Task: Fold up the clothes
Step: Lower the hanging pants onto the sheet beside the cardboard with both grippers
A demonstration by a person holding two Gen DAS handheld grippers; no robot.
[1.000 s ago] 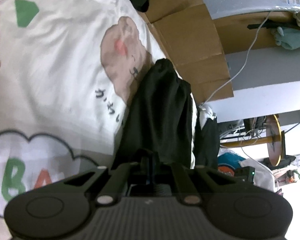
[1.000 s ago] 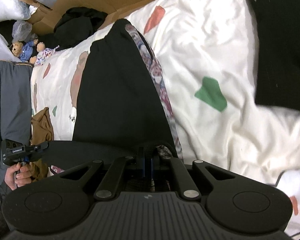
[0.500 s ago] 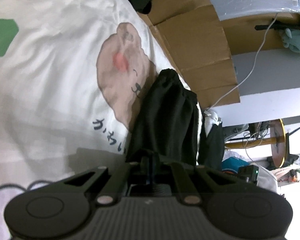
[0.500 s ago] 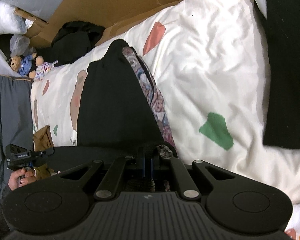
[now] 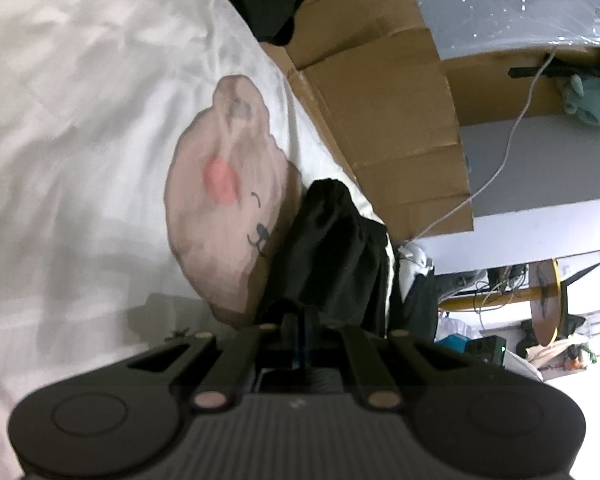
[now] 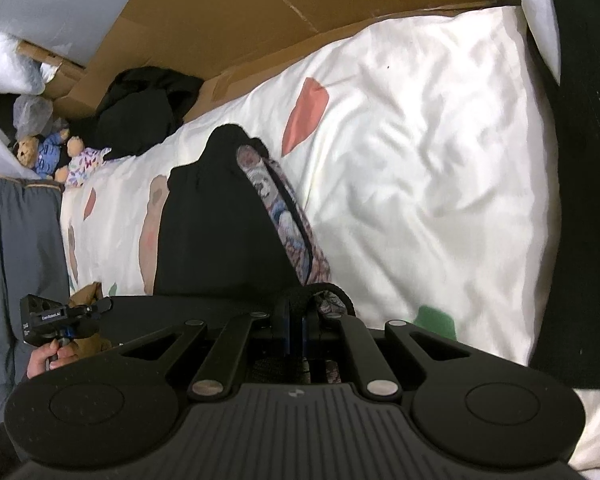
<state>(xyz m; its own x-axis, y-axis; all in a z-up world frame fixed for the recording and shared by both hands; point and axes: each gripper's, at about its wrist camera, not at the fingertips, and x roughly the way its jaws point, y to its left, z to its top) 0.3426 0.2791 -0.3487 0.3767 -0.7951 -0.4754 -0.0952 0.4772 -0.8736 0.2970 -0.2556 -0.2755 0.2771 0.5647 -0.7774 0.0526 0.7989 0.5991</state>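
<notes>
White printed bedsheet (image 6: 440, 152), cardboard (image 5: 380, 92) behind; black garment (image 6: 220, 232) is clamped by left gripper (image 5: 300, 320) and right gripper (image 6: 296, 316), fingers closed on fabric.

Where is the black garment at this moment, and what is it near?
In the right wrist view the black garment hangs centre-left, pinched in the right claw, above the white printed sheet. The left claw grips another edge, beside the bear print.

Left claw (image 5: 300, 326) closed on bunched edge of black garment (image 5: 332, 248); fabric extends forward from the tips. Garment lies over white bedsheet (image 5: 80, 120), overlapping the printed bear face (image 5: 224, 196). Cardboard (image 5: 380, 112) lines the bed's far edge. White cable (image 5: 512, 136) hangs beside it.
</notes>
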